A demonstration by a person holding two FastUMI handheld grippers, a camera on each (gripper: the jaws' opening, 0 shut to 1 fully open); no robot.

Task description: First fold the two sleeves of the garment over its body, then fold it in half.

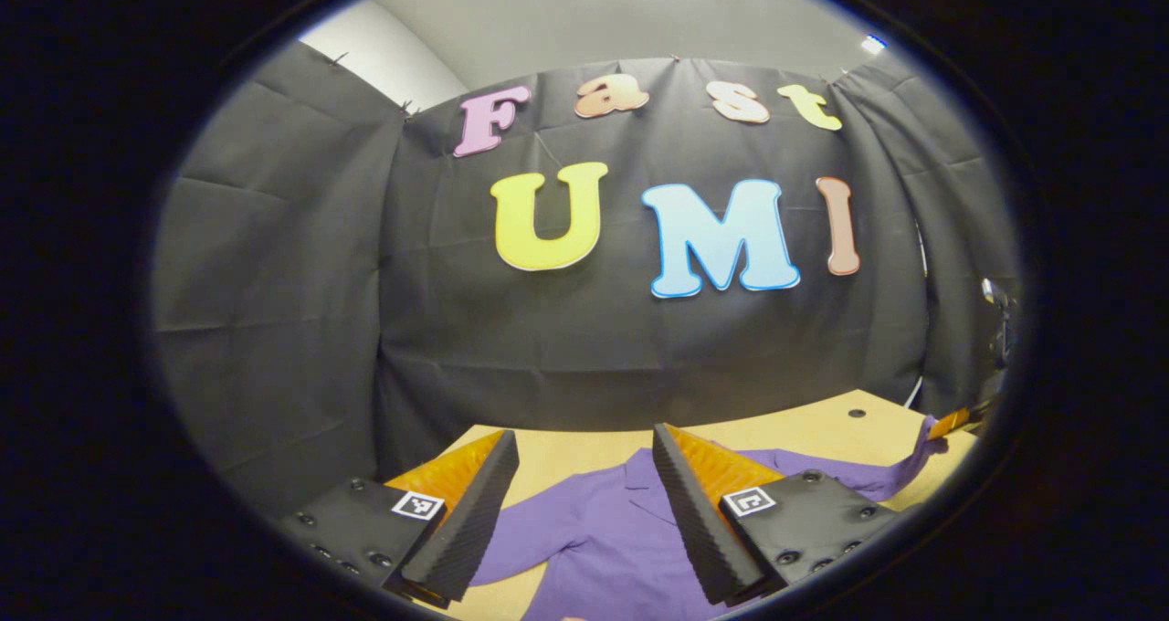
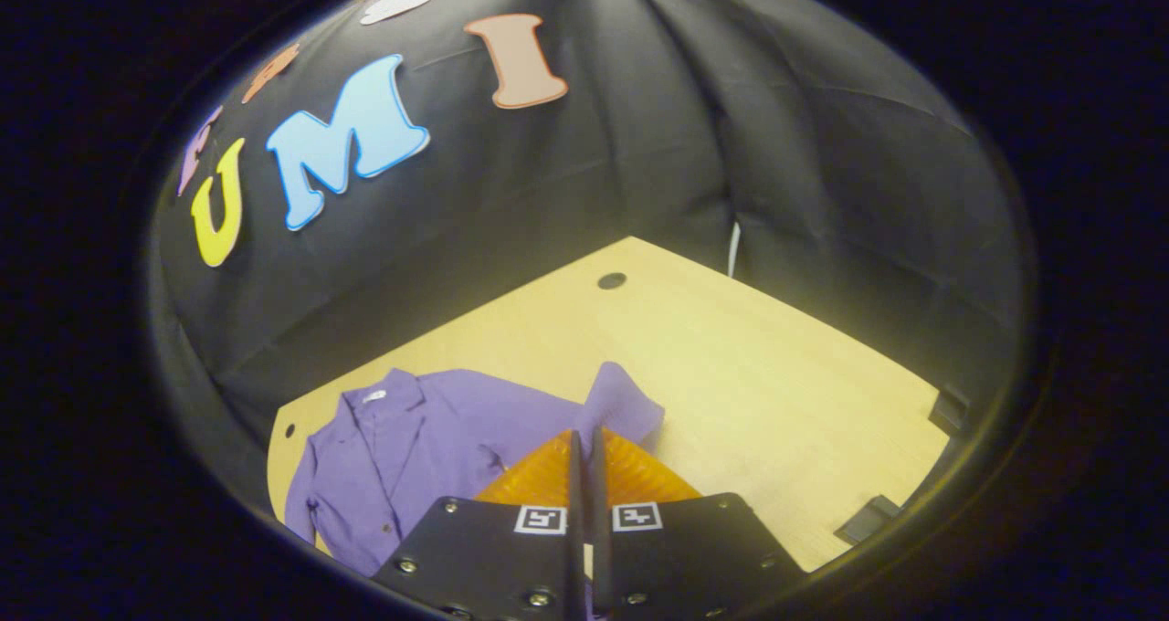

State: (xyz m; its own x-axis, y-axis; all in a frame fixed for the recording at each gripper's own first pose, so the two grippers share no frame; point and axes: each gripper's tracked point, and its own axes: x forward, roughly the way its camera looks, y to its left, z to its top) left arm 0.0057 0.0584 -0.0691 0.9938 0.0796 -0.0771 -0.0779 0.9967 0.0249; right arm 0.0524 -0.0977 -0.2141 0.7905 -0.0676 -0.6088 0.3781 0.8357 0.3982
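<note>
Count: one purple shirt (image 2: 411,447) lying on the wooden tabletop (image 2: 731,365), two hand-held grippers. Shirt is lying front up, collar toward the booth wall. Left hand-held gripper (image 1: 584,502) is hovering above the shirt's body, fingers spread wide, nothing between them, not touching fabric as far as I can tell. Right hand-held gripper (image 2: 584,447) is showing fingers pressed nearly together, a sleeve (image 2: 621,406) bunching up right at the tips; looks pinched on the sleeve. Left gripper view is showing that sleeve (image 1: 900,470) lifted off the tabletop at the far right.
</note>
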